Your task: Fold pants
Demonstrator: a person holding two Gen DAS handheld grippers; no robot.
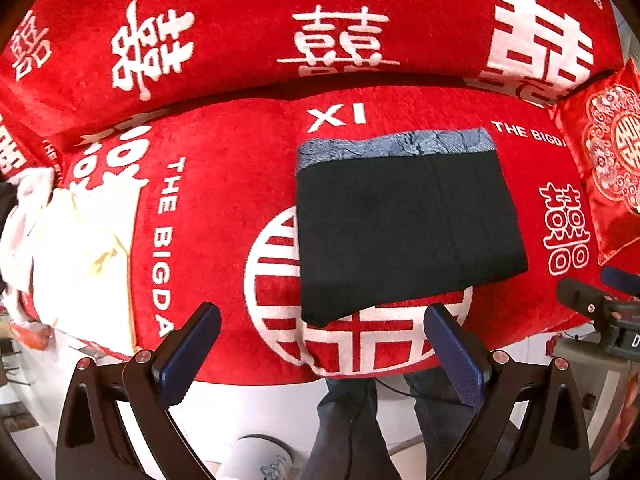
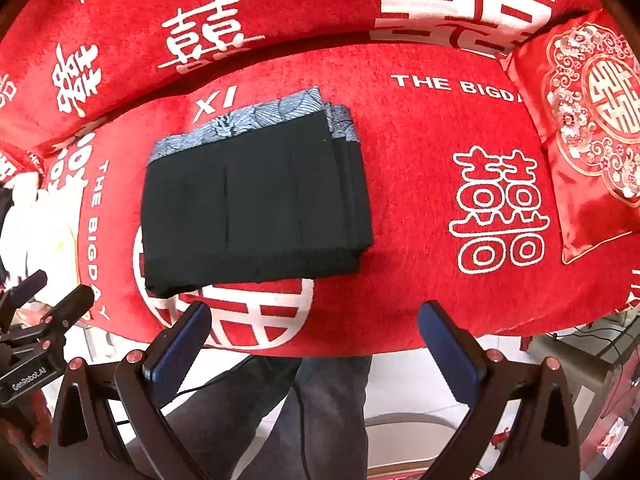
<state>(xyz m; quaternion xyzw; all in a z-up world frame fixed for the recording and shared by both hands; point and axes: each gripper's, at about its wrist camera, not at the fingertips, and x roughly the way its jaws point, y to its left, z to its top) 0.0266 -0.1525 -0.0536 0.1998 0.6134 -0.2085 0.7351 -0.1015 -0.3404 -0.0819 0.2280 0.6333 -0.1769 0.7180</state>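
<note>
Pants (image 2: pixel 256 196) lay folded in neat stack on red sofa seat (image 2: pixel 420 184), patterned waistband toward backrest. My left hand-held gripper (image 1: pixel 322 344) and right hand-held gripper (image 2: pixel 314 340) hung above, jaws apart, nothing between.

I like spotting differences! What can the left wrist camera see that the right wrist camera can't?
Only the left wrist view shows the whole pale cloth pile at the sofa's end and the open left gripper up close.

Only the right wrist view shows the whole embroidered cushion, the folded layers along the pants' side edge, and the open right gripper up close.

Both show the folded black pants with the blue patterned waistband lying on the red sofa cover, held by neither gripper.
</note>
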